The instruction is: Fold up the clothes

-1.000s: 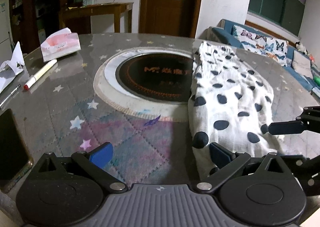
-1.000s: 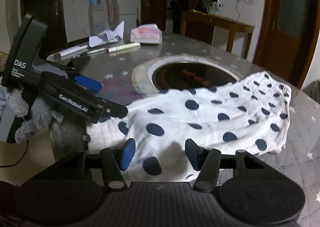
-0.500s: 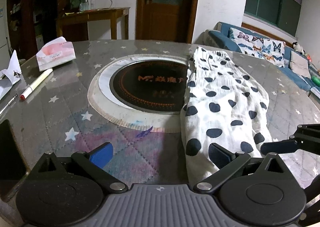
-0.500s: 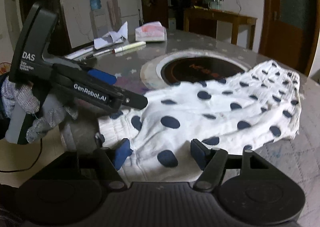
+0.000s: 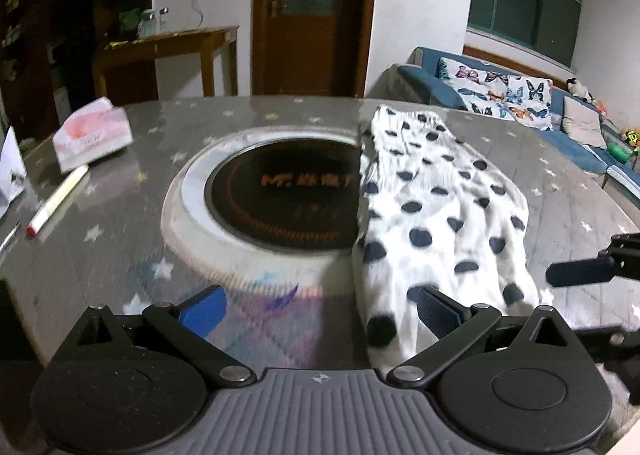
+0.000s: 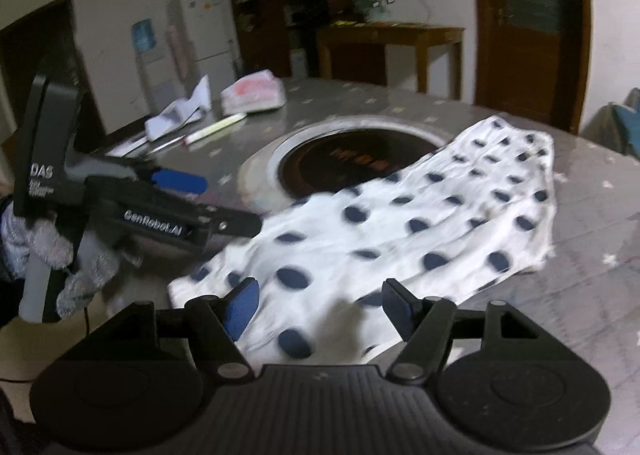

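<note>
- Your left gripper (image 5: 318,313) is hovering at the near edge of the table (image 5: 120,255) with its jaws spread wide; the right-hand pad (image 5: 434,309) is sitting over the near end of the polka-dot garment (image 5: 436,215), while the blue left-hand pad is hanging over bare tabletop. Nothing is pinched between them.
- Your right gripper (image 6: 320,305) is also standing with its jaws spread, both pads hovering over the near hem of the polka-dot garment (image 6: 420,223); whether they are touching the cloth is hard to tell through the blur.
- In the right wrist view your gloved left hand (image 6: 52,255) is gripping the handle of the left gripper (image 6: 208,205), whose lower finger is pointing at the garment's left edge.
- In the left wrist view one finger of the right gripper is poking in from the right, just beside the garment's near right corner.
- The garment, white with dark blue dots, is lying flat and lengthwise on the table, its left edge overlapping the round inset cooktop (image 5: 280,199) in the table's middle.
- Farther left, a marker pen (image 5: 58,199) is lying near a tissue pack (image 5: 92,133), with folded white paper (image 5: 10,167) at the edge.
- Beyond the table, a wooden door (image 5: 316,11) and a blue sofa (image 5: 516,95) are standing against the walls.
</note>
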`<state>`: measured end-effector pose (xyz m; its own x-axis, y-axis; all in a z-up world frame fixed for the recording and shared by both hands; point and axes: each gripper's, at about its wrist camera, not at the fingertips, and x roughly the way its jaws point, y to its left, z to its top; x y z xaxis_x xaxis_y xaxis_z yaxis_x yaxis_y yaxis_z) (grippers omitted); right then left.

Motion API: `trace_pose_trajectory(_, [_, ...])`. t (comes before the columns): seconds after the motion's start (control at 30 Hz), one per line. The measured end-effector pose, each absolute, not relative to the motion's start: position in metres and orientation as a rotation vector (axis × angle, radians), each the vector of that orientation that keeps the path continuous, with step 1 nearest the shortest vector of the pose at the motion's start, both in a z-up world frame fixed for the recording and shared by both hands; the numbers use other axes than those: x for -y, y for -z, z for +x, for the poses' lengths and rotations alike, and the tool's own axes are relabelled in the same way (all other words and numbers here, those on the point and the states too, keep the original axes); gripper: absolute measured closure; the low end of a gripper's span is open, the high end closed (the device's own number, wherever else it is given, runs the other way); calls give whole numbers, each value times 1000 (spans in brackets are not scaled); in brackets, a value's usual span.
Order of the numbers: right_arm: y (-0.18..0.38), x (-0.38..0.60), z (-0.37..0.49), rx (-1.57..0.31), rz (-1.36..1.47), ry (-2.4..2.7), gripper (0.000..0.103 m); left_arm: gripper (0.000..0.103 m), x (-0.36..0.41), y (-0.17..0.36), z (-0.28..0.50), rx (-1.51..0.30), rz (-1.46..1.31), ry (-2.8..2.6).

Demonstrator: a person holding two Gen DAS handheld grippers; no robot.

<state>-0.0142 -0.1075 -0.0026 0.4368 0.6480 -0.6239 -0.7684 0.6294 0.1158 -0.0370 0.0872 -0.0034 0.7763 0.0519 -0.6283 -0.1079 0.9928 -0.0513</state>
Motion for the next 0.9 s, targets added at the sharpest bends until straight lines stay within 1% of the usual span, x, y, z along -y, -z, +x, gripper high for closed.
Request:
trace_pose_trajectory(0.17, [-4,114,11,-675,-193,-816,34,0,-80,4,-16,-681,-69,-88])
trace_pose_trajectory(0.4, [4,119,64,-691,-179,-750,34,0,-79,22,0,-748,-45,-126])
trace_pose_trajectory(0.7, [47,136,131,-789,-101,-684,37,0,-83,32,7,-798,-43,-139])
trace_pose_trajectory(0.9, [31,128,144,-765,-173,-705,38,0,-86,30,10,-804,-69,-134])
